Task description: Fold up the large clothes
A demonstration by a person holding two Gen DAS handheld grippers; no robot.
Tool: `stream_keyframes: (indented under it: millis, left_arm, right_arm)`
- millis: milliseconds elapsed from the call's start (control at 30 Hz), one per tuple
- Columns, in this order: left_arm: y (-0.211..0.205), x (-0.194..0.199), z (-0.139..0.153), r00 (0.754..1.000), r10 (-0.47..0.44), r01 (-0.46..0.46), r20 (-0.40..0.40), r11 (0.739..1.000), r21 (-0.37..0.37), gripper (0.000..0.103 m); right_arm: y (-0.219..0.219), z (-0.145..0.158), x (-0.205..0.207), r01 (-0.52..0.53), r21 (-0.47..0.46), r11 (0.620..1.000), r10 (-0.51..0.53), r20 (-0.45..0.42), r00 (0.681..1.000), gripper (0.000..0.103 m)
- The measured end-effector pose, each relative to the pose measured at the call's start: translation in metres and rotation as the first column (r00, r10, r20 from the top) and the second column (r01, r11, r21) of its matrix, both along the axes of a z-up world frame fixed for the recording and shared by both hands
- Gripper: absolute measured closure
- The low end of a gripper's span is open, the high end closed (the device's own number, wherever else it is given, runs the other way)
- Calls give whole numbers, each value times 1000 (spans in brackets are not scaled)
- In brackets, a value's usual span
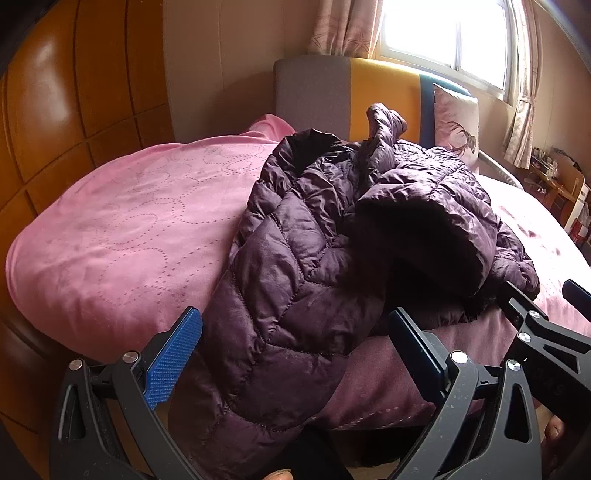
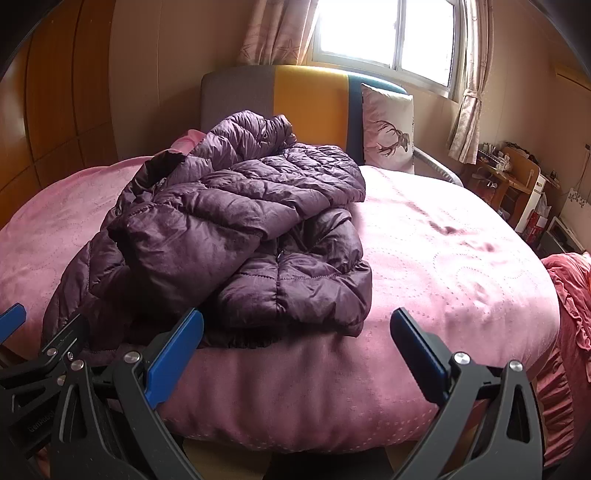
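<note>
We see a bed (image 2: 443, 258) under a pink cover, its headboard (image 2: 310, 107) grey, yellow and blue. A deer pillow (image 2: 388, 129) leans there. Daylight floods the window (image 2: 384, 33), flanked by curtains (image 2: 467, 110). A wooden wardrobe (image 1: 74, 110) stands left, a cluttered desk (image 2: 509, 173) right.

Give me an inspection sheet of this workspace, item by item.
Surface: pink bedspread over the bed, wrinkled.
Job's things: purple quilted jacket lying crumpled, unfolded, one part hanging over the near edge.
Clutter: deer-print pillow against the headboard.
Grippers: left tongs open around the jacket's hanging part; right tongs open, holding nothing.
Cables: nothing seen.
Surroundings: wooden wardrobe, bright window, curtains, cluttered desk.
</note>
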State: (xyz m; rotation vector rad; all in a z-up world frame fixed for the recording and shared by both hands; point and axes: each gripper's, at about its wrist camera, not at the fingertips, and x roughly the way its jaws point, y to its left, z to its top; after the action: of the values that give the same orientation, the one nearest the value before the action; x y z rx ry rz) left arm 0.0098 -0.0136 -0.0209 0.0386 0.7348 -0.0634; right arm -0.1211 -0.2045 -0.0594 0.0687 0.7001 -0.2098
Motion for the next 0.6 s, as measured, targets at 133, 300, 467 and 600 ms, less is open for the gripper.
stream_keyframes:
  millis: [133,300,467,600]
  left_arm:
    - [1,4,-4,1000,-19,19,-2,1000,4,3]
    - [2,13,-12,992,-122,120,-31,992,-48,3]
    - [1,24,-13,985,-168,166,-35,984,-60,3]
    - [-3,35,-9,966,-255,252,-27,964,-90,3]
  right_arm:
    - [0,-2,1,1,8,1000,-1,-2,1000,2]
    - [-2,-3,4,-6,0,1000,6,-12,1000,2]
    - [-12,11,6,-58,36,998,57,28,998,2]
    - [-29,43,24,-138,105,985,130,85,988,2]
